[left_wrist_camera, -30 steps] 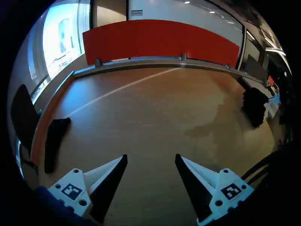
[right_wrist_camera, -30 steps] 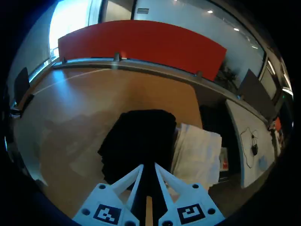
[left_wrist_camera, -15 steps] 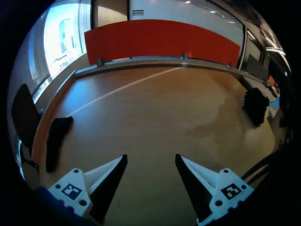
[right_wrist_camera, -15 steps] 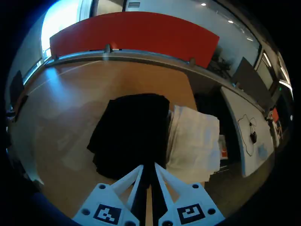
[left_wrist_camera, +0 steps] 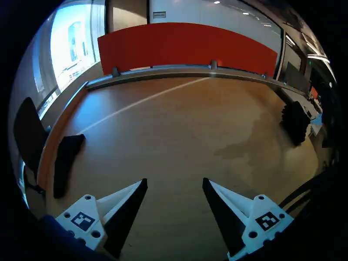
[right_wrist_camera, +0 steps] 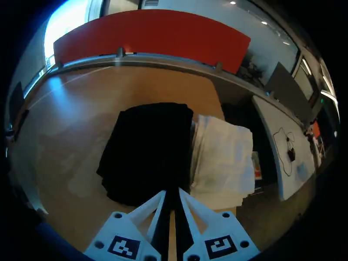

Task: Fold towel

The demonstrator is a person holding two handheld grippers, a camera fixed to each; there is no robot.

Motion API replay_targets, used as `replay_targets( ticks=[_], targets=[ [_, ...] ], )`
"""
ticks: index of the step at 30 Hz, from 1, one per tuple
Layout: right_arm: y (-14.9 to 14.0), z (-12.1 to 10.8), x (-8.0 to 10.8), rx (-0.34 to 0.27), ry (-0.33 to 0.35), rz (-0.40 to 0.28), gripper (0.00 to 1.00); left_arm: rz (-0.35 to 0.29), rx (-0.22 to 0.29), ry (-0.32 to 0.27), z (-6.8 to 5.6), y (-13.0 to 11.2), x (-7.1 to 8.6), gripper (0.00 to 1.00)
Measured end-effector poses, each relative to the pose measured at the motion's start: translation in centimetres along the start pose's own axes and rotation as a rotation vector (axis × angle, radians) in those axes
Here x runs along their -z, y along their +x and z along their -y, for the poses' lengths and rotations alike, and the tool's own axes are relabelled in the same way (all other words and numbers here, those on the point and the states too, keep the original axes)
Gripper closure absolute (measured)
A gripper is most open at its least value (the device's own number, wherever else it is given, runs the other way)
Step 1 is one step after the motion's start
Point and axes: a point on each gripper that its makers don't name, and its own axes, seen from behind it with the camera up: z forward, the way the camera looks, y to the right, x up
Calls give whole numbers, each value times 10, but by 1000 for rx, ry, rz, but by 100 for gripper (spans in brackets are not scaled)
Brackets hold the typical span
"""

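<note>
We see a broad wooden table (left_wrist_camera: 182, 130) running to a red partition (left_wrist_camera: 187, 43) at its far edge. In the right gripper view, a pile of black towels (right_wrist_camera: 148, 156) lies on the table's right part, touching a pile of white towels (right_wrist_camera: 222, 161) on its right side. Our left gripper (left_wrist_camera: 174, 204) hovers over bare wood, its fingers spread wide with nothing between them. Our right gripper (right_wrist_camera: 172, 213) points at the black pile's near edge, its fingers drawn together to a sliver. We cannot tell whether they pinch any cloth.
</note>
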Motion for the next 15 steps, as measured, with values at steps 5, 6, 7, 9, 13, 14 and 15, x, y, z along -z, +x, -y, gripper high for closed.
replay_targets(
  ticks=[5,6,7,9,13,14,15],
  targets=[
    [-6,-6,-1,-8,-29,9,84,-1,-3,3,1,1,0,6],
    [-7,-8,-1,-8,-39,12,77,-2,-3,3,1,1,1,6],
    [-10,-10,-1,-8,-51,15,72,-2,-3,3,0,1,1,6],
    [-14,-14,-1,-10,-70,19,64,-3,-2,3,0,1,1,6],
    [-21,-17,1,-24,-89,22,54,-2,-1,2,0,1,1,6],
    [-22,-17,1,-28,-90,20,52,-2,-1,1,-1,1,1,6],
    [-23,-17,2,-31,-92,17,48,-3,-2,1,-1,1,1,6]
  ],
)
